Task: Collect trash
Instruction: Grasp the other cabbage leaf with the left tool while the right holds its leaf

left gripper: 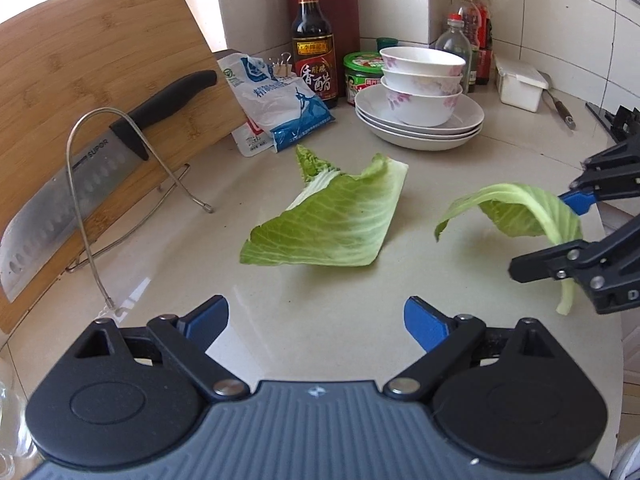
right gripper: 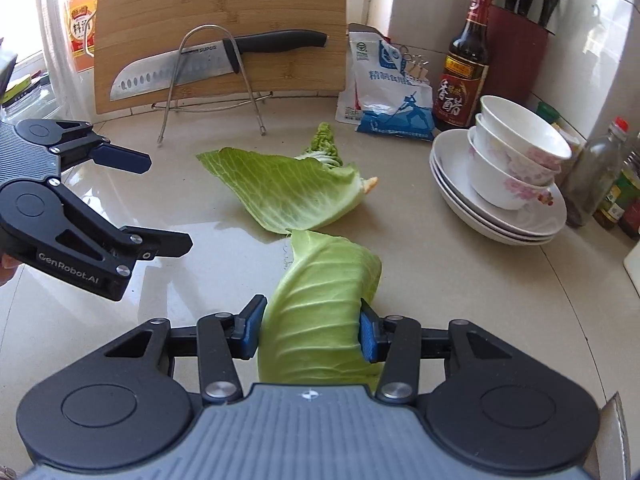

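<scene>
A flat green cabbage leaf [left gripper: 332, 220] lies on the beige counter [left gripper: 280, 320], also in the right wrist view [right gripper: 288, 188]. A smaller crinkled leaf piece [left gripper: 310, 162] lies just behind it. My left gripper [left gripper: 316, 322] is open and empty, just short of the flat leaf; it shows at the left in the right wrist view [right gripper: 170, 204]. My right gripper [right gripper: 310, 330] is shut on a second, curled cabbage leaf [right gripper: 324, 312] and holds it off the counter; this shows at the right in the left wrist view [left gripper: 520, 208].
A bamboo cutting board [left gripper: 92, 92] with a kitchen knife [left gripper: 80, 184] stands in a wire rack at the left. A salt bag [left gripper: 280, 104], a vinegar bottle [left gripper: 312, 40], stacked bowls on plates [left gripper: 420, 96], condiment bottles [left gripper: 468, 32] and a white box [left gripper: 518, 86] line the back.
</scene>
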A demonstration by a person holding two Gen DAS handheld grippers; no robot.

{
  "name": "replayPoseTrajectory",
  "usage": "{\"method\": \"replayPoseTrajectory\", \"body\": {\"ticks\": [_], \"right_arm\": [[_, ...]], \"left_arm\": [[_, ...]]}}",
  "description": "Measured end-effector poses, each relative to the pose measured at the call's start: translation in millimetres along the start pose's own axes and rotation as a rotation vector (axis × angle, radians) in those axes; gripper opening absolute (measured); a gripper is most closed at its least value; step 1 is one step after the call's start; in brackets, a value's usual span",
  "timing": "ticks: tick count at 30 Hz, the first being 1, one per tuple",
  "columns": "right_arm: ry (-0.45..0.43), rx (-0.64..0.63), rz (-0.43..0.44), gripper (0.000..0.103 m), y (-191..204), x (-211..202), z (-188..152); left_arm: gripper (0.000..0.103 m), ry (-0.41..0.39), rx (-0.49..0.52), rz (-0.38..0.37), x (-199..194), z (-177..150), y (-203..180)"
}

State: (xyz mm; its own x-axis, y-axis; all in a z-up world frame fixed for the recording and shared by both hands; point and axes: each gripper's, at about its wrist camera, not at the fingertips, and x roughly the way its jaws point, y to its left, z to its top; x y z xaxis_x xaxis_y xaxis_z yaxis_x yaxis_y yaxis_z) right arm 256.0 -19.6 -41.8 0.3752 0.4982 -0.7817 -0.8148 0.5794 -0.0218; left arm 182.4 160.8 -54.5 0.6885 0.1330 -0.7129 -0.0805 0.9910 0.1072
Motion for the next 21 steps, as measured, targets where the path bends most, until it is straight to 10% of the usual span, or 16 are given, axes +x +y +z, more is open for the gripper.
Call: {"method": "replayPoseTrajectory", "body": {"ticks": [10, 21], "right_arm": [[-0.019, 0.101, -0.064, 0.052, -15.8, -15.0, -13.9], [-0.017, 0.177, -0.074, 0.052, -26.2, -16.6, -25.3]], "left_arm": [[0.095, -0.11, 0.13, -0.019, 20.6, 47.5, -15.5], [0.094, -0.016, 0.129, -0.006, 86.0, 46.3, -43.2]]}}
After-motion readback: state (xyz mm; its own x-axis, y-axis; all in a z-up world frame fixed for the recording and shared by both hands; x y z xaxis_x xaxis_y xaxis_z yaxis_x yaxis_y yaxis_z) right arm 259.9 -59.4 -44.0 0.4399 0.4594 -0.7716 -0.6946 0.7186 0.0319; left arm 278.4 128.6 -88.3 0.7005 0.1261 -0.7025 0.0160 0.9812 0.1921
